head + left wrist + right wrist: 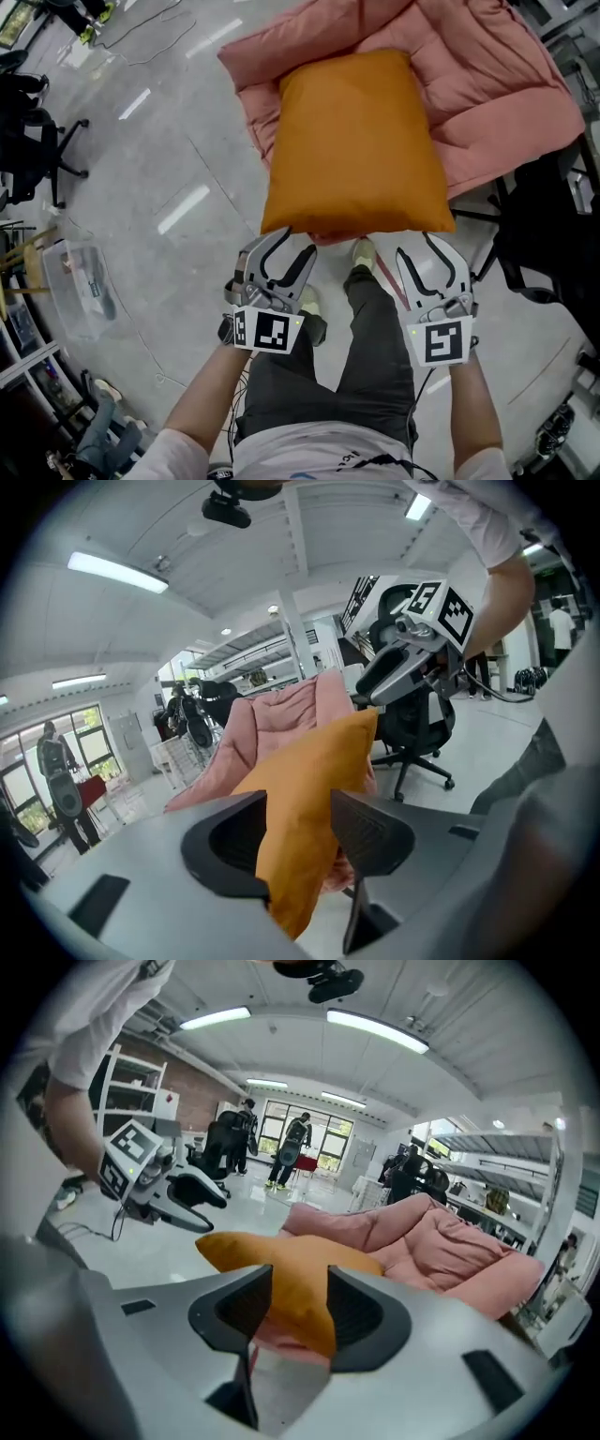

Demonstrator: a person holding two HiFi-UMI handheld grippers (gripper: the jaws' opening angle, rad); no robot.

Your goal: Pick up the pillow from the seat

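Where the head view looks down, the orange pillow point(356, 141) stretches straight ahead of both tools, its long axis pointing away from them and its near short edge spanning the gap between them. The left gripper point(289, 246) meets that edge at its left corner and the right gripper point(422, 248) at its right corner, so neither hand is nearer than the other. The far part of the pillow lies over the pink seat point(506, 94); whether it rests there or has cleared it cannot be told from above.

In the left gripper view, the left gripper point(298, 832) has its two jaws pressed onto a fold of the pillow point(309, 780), which rises up and forward from the clamp. The seat point(272, 719) stands just behind it, and the right gripper point(375, 694) shows beyond at the far corner.

In the right gripper view, the right gripper point(298, 1307) likewise pinches the pillow point(281, 1265) between closed jaws, the cloth spreading forward and to the left. The left gripper point(208, 1206) sits off that side, with the seat point(441, 1241) ahead to the right.

Judging from this, an even raise by both hands, up and toward the person, should carry the pillow off.
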